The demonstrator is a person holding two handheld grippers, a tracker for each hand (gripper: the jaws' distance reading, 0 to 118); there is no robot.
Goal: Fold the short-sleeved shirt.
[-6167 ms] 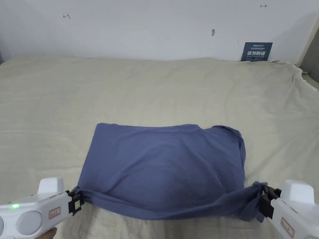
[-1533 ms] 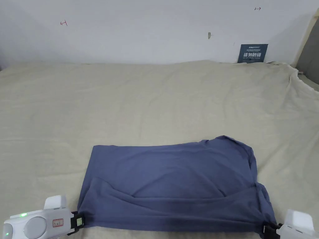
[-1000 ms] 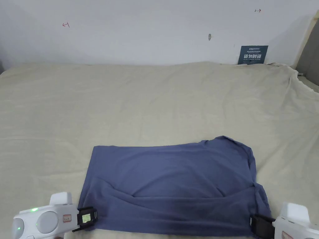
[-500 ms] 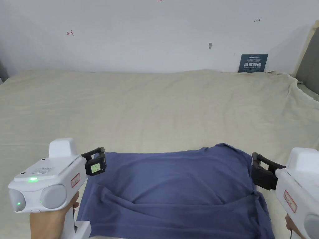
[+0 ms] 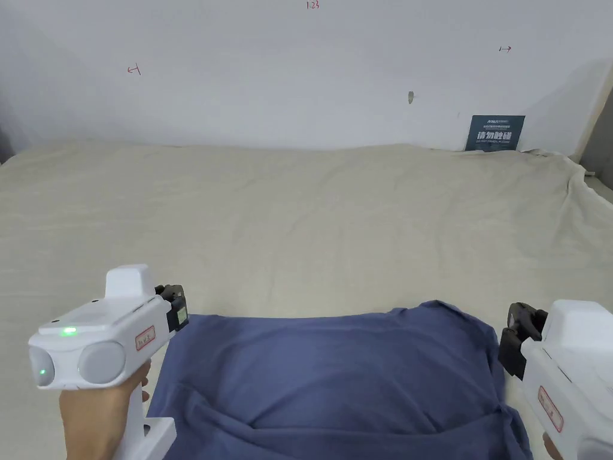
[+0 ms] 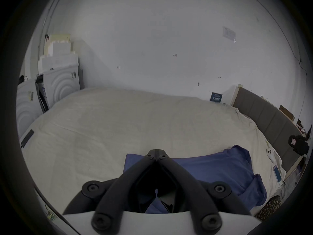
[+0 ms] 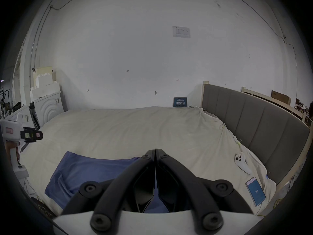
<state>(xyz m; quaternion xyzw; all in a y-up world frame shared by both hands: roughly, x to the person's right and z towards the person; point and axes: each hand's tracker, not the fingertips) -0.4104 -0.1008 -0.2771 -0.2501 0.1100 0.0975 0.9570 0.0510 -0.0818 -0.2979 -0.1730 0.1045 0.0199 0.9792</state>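
Hand point(image 5: 99, 413) at the lower left gripped the handle of the left gripper point(image 5: 177, 306), which was held above the beige bedsheet point(image 5: 311, 227) just off the far left corner of the blue shirt point(image 5: 335, 383); in the left gripper view its two black jaws met at the tips with no cloth between them point(image 6: 157, 151). Shirt lay folded into a wide rectangle on the near part of the bed, one edge running across close to the viewer, a loose fold bulging along the near side and a rounded collar or sleeve edge at the far right corner. Right gripper point(image 5: 519, 335) was held just beside the shirt's right edge, apart from the fabric; in the right gripper view its jaws were likewise pressed together on nothing point(image 7: 155, 151). Farther right on the sheet, that view showed a white controller point(image 7: 241, 162) and a phone point(image 7: 255, 193) with a lit screen, both near the grey padded headboard point(image 7: 254, 120). Small dark blue sign point(image 5: 494, 132) leaned against the white wall point(image 5: 269, 60) at the far right of the bed.
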